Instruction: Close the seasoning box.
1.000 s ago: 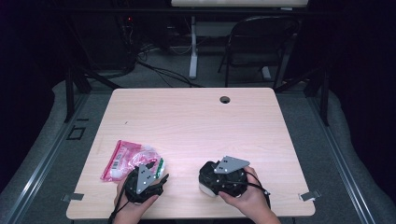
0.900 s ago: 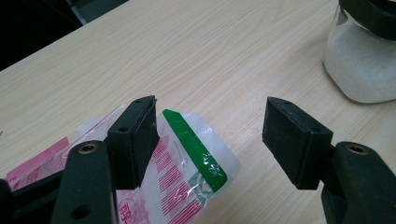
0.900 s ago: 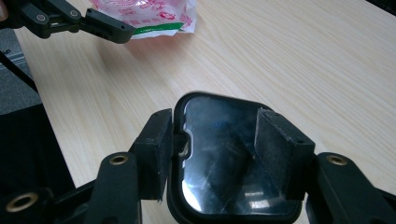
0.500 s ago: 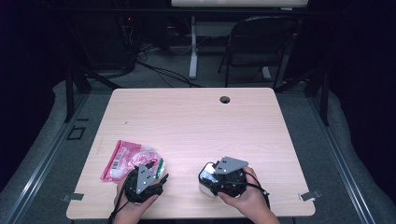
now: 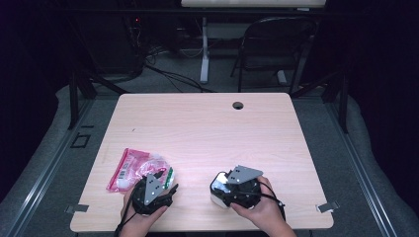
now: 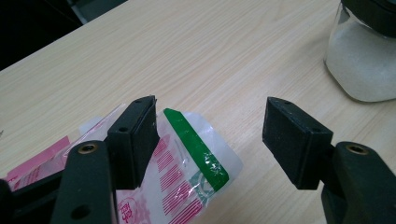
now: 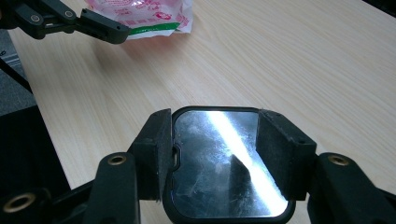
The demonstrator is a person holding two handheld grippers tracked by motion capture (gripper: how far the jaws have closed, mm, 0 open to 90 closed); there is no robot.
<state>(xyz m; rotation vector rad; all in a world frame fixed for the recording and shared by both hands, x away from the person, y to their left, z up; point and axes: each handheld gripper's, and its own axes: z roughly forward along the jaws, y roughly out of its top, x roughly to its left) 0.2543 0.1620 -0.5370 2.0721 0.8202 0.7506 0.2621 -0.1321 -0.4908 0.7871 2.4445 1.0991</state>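
Note:
A pink and white plastic bag [image 5: 129,168] with a green strip lies flat at the table's front left. My left gripper [image 5: 165,180] hovers open over its right end; in the left gripper view the left gripper [image 6: 210,122] has its left jaw above the bag [image 6: 187,158] and its right jaw over bare wood. A clear jar of white grains [image 6: 359,60] stands just to the right. My right gripper [image 7: 217,122] is shut on the jar's glossy black lid [image 7: 219,168] from above. In the high view the right gripper [image 5: 223,185] covers most of the jar [image 5: 216,193].
The light wooden table [image 5: 207,128] has a round cable hole [image 5: 238,105] near its far edge. Both hands sit close to the front edge. A folding chair [image 5: 276,44] and floor cables [image 5: 168,74] lie beyond the table.

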